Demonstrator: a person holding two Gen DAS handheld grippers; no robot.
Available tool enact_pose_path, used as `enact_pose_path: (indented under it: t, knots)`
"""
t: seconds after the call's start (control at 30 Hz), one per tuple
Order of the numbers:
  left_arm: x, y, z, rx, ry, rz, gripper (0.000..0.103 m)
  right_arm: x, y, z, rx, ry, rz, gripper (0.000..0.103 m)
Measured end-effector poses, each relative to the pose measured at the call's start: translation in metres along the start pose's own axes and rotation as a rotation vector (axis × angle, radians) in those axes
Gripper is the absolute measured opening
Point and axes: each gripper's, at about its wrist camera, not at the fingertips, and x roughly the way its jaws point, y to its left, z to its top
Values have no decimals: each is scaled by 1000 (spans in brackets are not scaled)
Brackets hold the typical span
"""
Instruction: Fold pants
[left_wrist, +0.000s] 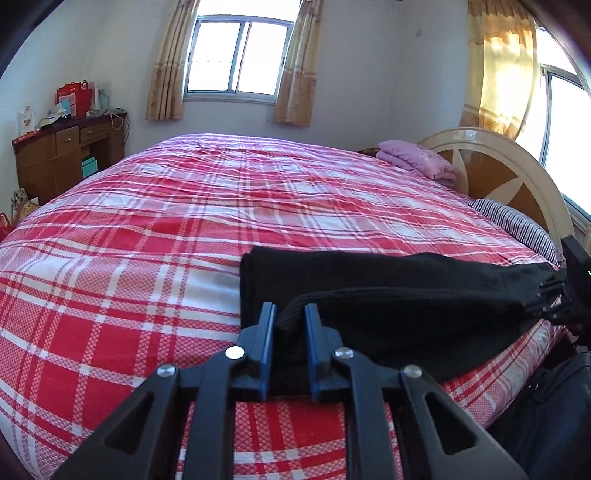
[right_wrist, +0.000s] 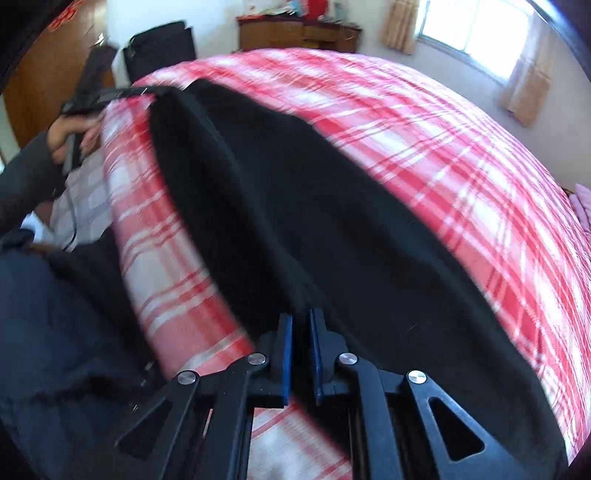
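Note:
Black pants lie stretched along the near edge of the red plaid bed. My left gripper is shut on one end of them, a ribbed band of cloth pinched between its blue pads. At the right edge of the left wrist view, my right gripper pinches the other end. In the blurred right wrist view the pants run away from my right gripper, which is shut on the black cloth. At their far end is my left gripper, held by a hand.
A folded pink blanket and a striped pillow lie by the wooden headboard. A cluttered wooden desk stands beyond the bed's far left corner. A dark bag sits beside the bed at lower right.

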Motion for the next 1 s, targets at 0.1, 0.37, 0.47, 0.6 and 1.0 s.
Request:
enact_pose_path:
  t: [0.1,0.37,0.47,0.6,1.0]
  knots:
    - [-2,4,-1,-2,-5,30,21,1,12,-8,-7,10,25,9]
    - [-31,43,-1,-74,-40,144,33,-8,7,-10,23,-39,81,15]
    - [-44,60,3,-146,-71,137,33,-12,6,-9,35,-60,97,24]
    - [-33,44,17,-118,-54,78,33,-13,11,-3,25,-67,83,26]
    - [60,7,43,-63,214,86,40,-20,21,7,6,-116,68,27]
